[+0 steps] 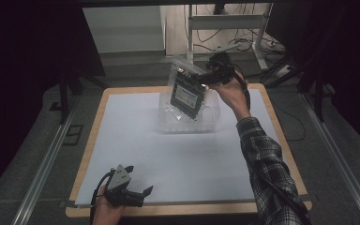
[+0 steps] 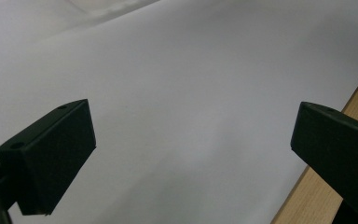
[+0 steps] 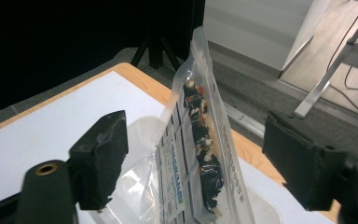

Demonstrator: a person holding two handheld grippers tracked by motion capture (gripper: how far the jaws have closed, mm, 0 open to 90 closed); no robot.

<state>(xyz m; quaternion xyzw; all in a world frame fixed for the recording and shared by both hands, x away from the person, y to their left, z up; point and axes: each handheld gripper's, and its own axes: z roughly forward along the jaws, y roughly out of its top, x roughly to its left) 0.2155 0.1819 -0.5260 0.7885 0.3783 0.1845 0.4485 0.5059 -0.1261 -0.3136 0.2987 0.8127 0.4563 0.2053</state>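
White paper covers the tabletop (image 1: 136,140); a light, crinkly snack pouch (image 1: 187,91) stands in a clear tub (image 1: 211,123), between the spread right claw (image 3: 205,154). Its stiffer sealed top edge looks the safest grip. Left claw (image 2: 191,154) rests spread.

A lab or recording studio: black curtains (image 1: 23,42) flank a white-topped table (image 1: 131,140), floor rails (image 1: 42,168) at both sides, cables (image 1: 234,42) and a desk frame (image 1: 225,21) beyond.

white mat (image 1: 136,150) bare, clear bin (image 1: 211,123) and pouch (image 1: 186,93) blocking far middle
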